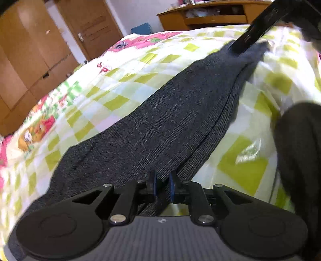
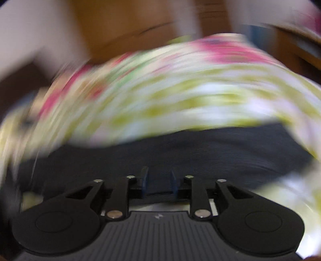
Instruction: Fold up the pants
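1. Two grippers work on one pair of dark grey ribbed pants spread on a bed covered by a green-and-white checked quilt with pink cartoon prints.
2. In the left wrist view, the left gripper has its blue-padded fingers drawn close together, with a fold of the pants' fabric running between them; it is clamped on the near end of the garment.
3. From that grip the pants stretch away as a long band across the quilt toward the bed's far right corner, with a doubled ribbed edge along the right side.
4. At that far end, the right gripper shows as a black finger slanting down onto the cloth and touching it; the fabric is bunched there.
5. In the right wrist view, heavily blurred, the right gripper has its blue pads a moderate gap apart, with dark pants fabric lying between and beyond them. Whether the pads pinch the cloth cannot be told.
6. A dark rounded shape sits at the right edge of the left view, beside the pants; what it is cannot be told.
7. Behind the bed stand wooden wardrobes, a wooden door and a wooden desk.
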The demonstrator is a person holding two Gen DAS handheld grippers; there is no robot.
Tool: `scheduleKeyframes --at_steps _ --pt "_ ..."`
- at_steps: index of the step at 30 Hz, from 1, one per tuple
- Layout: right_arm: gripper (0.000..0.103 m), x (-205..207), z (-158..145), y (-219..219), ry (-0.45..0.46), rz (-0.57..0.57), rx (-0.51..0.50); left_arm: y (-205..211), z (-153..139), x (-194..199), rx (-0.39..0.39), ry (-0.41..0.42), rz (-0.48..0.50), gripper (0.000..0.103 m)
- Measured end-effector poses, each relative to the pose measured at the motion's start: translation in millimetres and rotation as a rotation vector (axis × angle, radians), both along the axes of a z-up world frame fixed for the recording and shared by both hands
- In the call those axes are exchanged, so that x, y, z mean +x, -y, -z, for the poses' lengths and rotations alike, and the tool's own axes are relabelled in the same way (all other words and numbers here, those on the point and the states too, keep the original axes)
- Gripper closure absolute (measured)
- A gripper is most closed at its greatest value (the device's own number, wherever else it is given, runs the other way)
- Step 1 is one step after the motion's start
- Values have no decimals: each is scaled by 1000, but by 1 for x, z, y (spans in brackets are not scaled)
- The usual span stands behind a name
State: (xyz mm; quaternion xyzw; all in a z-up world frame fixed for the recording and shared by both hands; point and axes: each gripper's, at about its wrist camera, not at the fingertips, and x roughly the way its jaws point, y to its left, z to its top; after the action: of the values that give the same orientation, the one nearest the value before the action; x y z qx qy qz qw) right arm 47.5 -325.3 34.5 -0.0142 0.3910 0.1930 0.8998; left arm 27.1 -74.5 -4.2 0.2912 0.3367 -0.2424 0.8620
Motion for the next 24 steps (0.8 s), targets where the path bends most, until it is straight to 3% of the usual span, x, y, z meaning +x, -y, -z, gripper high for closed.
scheduleKeyframes --at_steps 3,8,14,17,21,23,24 --pt "76 4 23 -61 -44 -219 -158 -7 5 -2 12 10 16 65" --pt "75 3 55 -96 -87 -368 -343 -11 8 -4 8 27 55 65" --pt "70 7 57 -112 -55 -421 -416 -9 16 10 18 64 38 61" --pt "64 -3 52 -115 -18 -434 -413 -13 12 18 -40 58 -10 64" --pt "63 5 56 -121 11 -405 -414 -19 3 22 -95 48 -36 70" --pt "67 9 59 -125 21 -389 -422 -20 -1 21 -114 40 -40 72" --pt "77 12 60 -125 19 -372 -419 -21 -2 21 -118 37 -41 73"
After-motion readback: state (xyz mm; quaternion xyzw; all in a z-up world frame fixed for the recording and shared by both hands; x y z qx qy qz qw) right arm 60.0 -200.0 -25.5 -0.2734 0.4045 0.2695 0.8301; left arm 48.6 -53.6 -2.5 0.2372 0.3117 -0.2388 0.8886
